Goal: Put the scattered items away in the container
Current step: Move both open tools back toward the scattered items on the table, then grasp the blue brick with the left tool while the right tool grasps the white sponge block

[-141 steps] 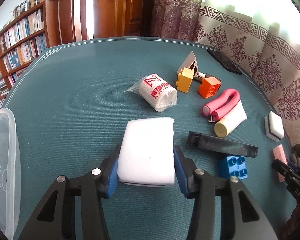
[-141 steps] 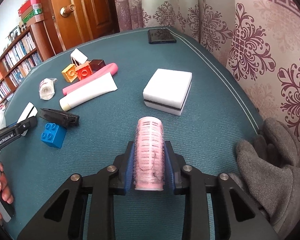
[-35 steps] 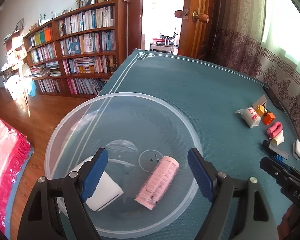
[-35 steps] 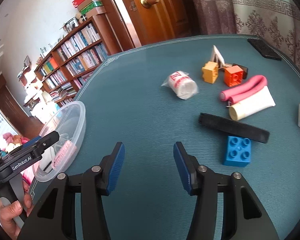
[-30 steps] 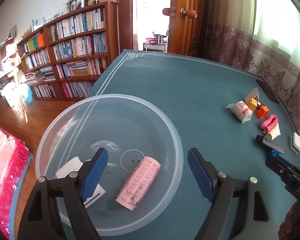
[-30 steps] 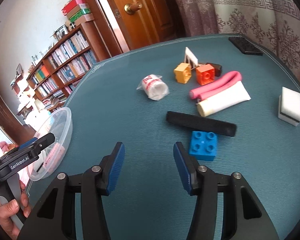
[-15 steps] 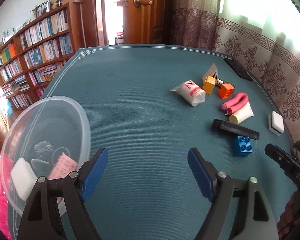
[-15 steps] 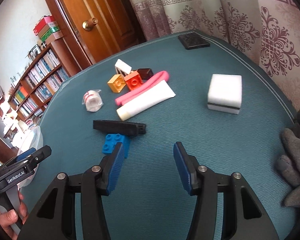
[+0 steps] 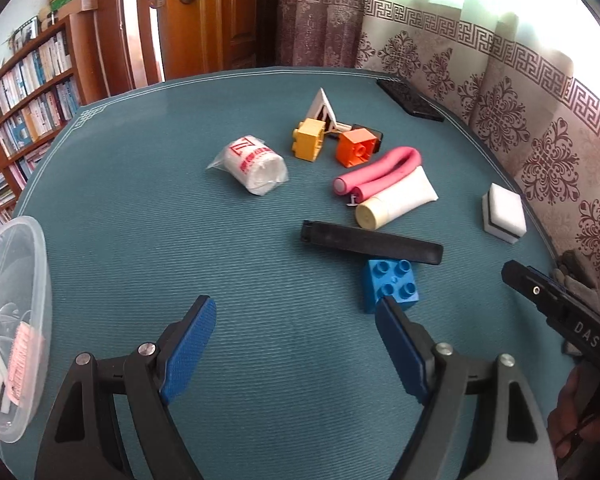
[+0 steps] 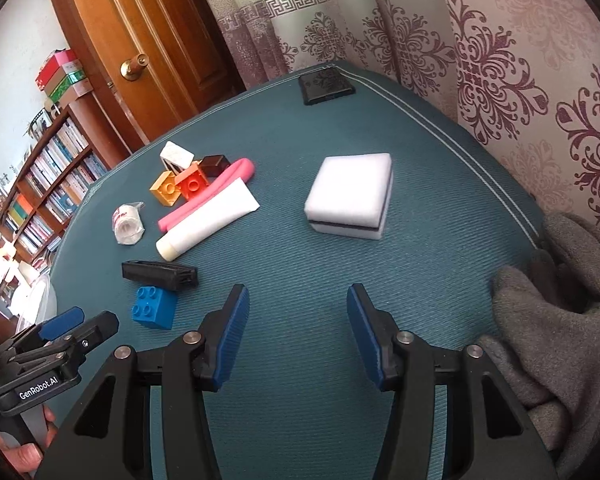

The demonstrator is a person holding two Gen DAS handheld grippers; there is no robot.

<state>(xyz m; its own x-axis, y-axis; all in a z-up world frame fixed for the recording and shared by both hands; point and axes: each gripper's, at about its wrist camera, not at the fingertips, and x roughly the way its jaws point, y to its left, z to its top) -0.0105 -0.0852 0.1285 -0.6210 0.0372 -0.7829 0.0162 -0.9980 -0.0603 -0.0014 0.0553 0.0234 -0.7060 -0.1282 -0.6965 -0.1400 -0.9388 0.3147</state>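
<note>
Scattered items, among them a blue brick [image 9: 391, 283] and white sponge [image 10: 350, 196], lay loose on the bench [image 9: 140, 184], well apart from the container [image 9: 16, 320] at its left edge. Left gripper [image 9: 296, 344] and right gripper [image 10: 296, 330] hovered low, jaws wide and empty, apparently choosing pickups.

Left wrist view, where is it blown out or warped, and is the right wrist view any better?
Left wrist view: window light overexposes the top right above the curtain, and fisheye bends the table edge; the blue brick stays sharp. Right wrist view: a small blown-out patch at top centre, same bending, white sponge evenly lit with a soft shadow.
</note>
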